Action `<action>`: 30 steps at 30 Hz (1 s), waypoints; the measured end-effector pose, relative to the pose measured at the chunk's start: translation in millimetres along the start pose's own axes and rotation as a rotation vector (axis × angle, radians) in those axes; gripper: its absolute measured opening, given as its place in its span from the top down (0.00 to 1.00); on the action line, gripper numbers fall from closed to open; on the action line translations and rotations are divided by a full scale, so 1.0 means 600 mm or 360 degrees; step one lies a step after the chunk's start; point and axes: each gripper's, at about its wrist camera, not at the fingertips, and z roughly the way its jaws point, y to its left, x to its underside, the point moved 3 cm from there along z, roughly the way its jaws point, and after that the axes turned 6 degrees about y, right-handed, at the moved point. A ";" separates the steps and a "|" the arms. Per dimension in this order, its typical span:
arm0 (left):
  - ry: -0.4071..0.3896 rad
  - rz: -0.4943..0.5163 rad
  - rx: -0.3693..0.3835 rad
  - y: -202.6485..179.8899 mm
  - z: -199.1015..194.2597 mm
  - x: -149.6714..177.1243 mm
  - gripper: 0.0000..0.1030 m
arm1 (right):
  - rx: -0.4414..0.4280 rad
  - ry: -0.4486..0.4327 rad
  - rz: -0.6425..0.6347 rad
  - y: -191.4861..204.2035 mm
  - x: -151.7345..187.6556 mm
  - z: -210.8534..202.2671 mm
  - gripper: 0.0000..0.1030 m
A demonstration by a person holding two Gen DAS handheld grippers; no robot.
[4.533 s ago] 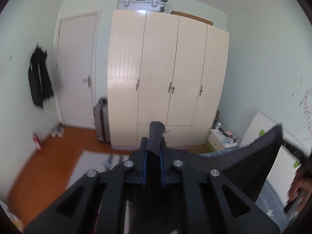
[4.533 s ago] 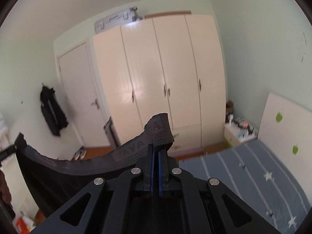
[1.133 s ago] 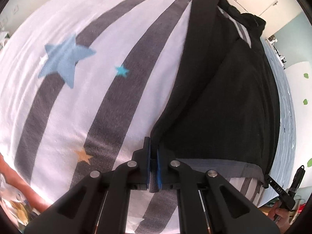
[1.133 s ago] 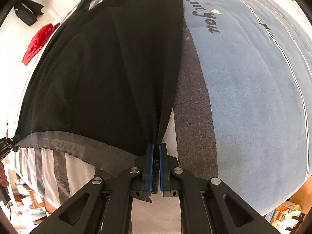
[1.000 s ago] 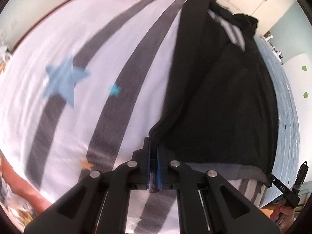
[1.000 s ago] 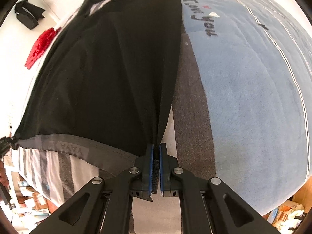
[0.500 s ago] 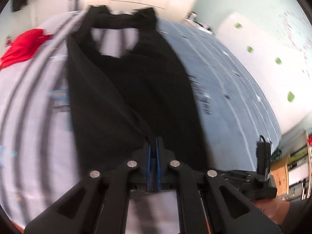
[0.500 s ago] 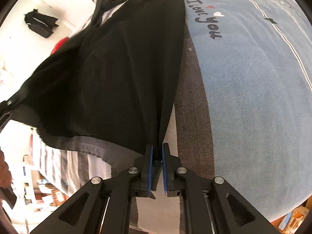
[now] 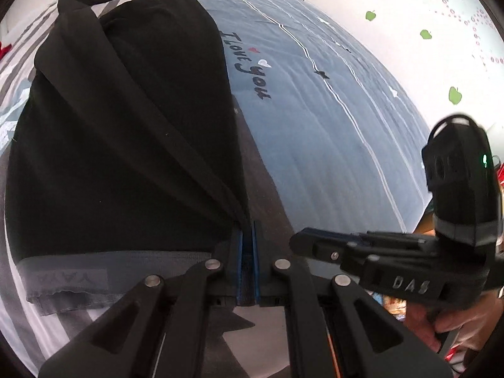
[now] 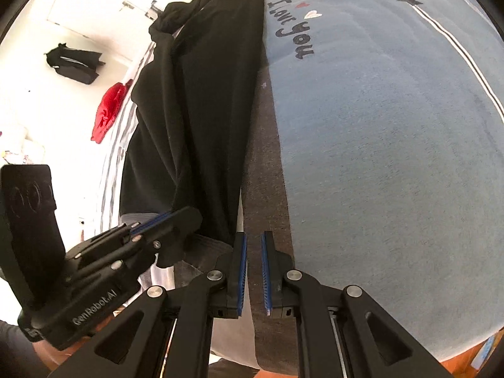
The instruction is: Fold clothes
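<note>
On the bed (image 9: 315, 126), one black garment (image 9: 126, 119) is laid lengthwise, folded in half along its length. At the left, its grey waistband corner is pinched in the closed left gripper (image 9: 248, 252). At the right, the right gripper (image 10: 253, 271) is parted narrowly and holds nothing, just beside the fold. The cloth looks soft, light and limp; it is best gripped at waistband or hem corners. One red item (image 10: 107, 113) is seen farther off.
</note>
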 end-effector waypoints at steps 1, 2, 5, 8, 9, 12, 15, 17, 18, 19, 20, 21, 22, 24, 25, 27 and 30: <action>0.0005 0.0006 0.0007 0.002 -0.002 0.001 0.94 | -0.0011 0.0003 -0.0003 -0.015 -0.005 -0.009 0.91; 0.0016 0.0019 0.0018 0.008 -0.020 0.012 0.92 | -0.0021 0.0004 -0.0012 -0.014 -0.009 -0.007 0.91; 0.0037 0.0036 0.0040 0.024 -0.051 0.030 0.78 | -0.0043 0.0001 -0.0043 -0.029 -0.028 -0.002 0.90; 0.0016 0.0025 0.0044 0.052 -0.089 0.045 0.73 | -0.0070 -0.0012 -0.0089 0.004 -0.045 0.000 0.79; 0.0008 0.0019 0.0019 0.065 -0.097 0.046 0.70 | -0.0069 -0.0017 -0.0109 0.008 -0.041 -0.003 0.75; -0.0010 -0.0093 -0.0076 0.127 -0.122 0.059 0.69 | -0.0062 -0.0003 -0.0141 0.023 -0.048 0.012 0.70; -0.0005 -0.0325 -0.0188 0.214 -0.136 0.076 0.69 | -0.0052 0.0023 -0.0164 0.031 -0.051 0.026 0.70; -0.0016 -0.0449 -0.0232 0.262 -0.142 0.081 0.69 | -0.0004 0.0050 -0.0176 0.034 -0.053 0.037 0.70; -0.0021 -0.0468 -0.0234 0.272 -0.145 0.082 0.69 | 0.0018 0.0068 -0.0167 0.032 -0.054 0.044 0.70; -0.0025 -0.0478 -0.0232 0.279 -0.147 0.082 0.69 | 0.0034 0.0074 -0.0152 0.029 -0.055 0.048 0.70; -0.0029 -0.0487 -0.0230 0.286 -0.149 0.083 0.69 | 0.0053 0.0084 -0.0135 0.026 -0.056 0.053 0.70; -0.0017 -0.0480 -0.0230 0.289 -0.145 0.082 0.69 | 0.0057 0.0093 -0.0128 0.025 -0.057 0.056 0.70; 0.0000 -0.0470 -0.0231 0.291 -0.135 0.077 0.68 | 0.0061 0.0102 -0.0121 0.024 -0.057 0.059 0.71; 0.0011 -0.0495 -0.0221 0.297 -0.128 0.077 0.66 | 0.0049 0.0088 -0.0141 0.029 -0.058 0.057 0.87; 0.0010 -0.0521 -0.0213 0.301 -0.125 0.077 0.61 | 0.0039 0.0076 -0.0157 0.033 -0.058 0.054 0.94; 0.0008 -0.0573 -0.0196 0.309 -0.121 0.077 0.59 | 0.0025 0.0067 -0.0177 0.044 -0.059 0.049 0.95; -0.0011 -0.0606 -0.0194 0.316 -0.124 0.077 0.58 | -0.0020 0.0033 -0.0189 0.058 -0.058 0.027 0.95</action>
